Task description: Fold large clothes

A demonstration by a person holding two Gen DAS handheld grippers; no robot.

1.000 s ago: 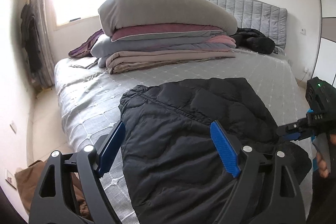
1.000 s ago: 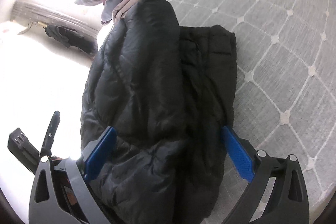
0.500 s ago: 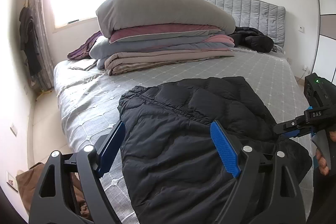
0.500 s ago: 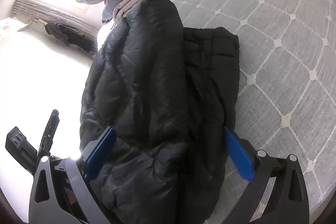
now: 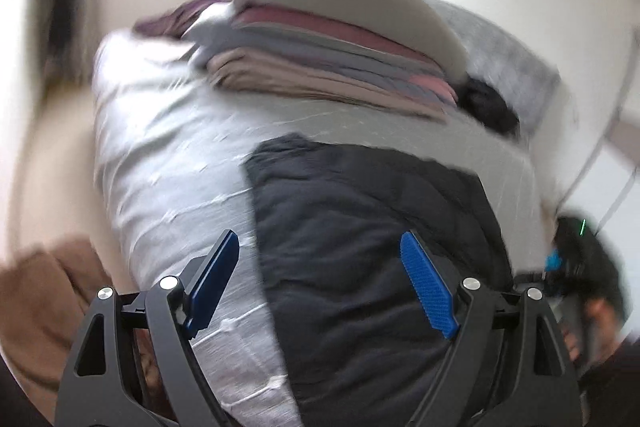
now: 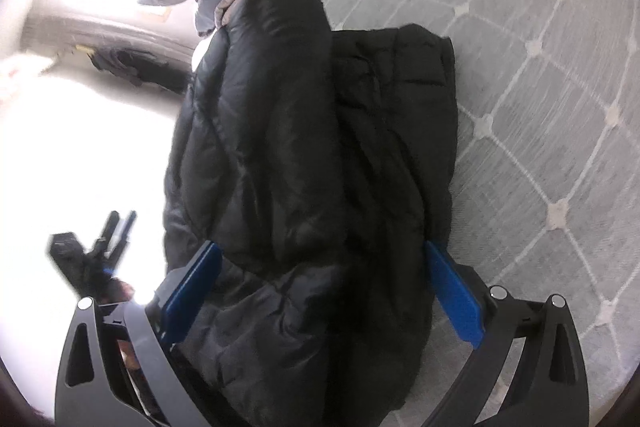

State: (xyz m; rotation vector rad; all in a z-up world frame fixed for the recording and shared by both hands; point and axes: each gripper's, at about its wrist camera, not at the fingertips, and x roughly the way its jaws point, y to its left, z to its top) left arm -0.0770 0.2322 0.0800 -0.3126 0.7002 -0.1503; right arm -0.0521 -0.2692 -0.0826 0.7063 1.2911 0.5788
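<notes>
A black puffer jacket (image 5: pixel 368 227) lies folded lengthways on the grey quilted bed (image 5: pixel 168 155). It also shows in the right wrist view (image 6: pixel 312 155), with one half laid over the other. My left gripper (image 5: pixel 320 287) is open and empty, above the jacket's left edge. My right gripper (image 6: pixel 320 287) is open and empty, with its blue pads on either side of the jacket's near end. The right gripper also shows, blurred, at the right edge of the left wrist view (image 5: pixel 560 263). The left gripper shows in the right wrist view (image 6: pixel 108 235).
A stack of folded blankets under a grey pillow (image 5: pixel 328 39) sits at the far side of the bed. A dark garment (image 5: pixel 488 103) lies by the headboard. A brown cloth (image 5: pixel 44 291) lies on the floor at the left. The bed's edge runs along the left.
The left wrist view has swung and tilted fast and is now blurred. The right gripper has shifted slightly. The jacket lies as before. Both grippers stay open.
</notes>
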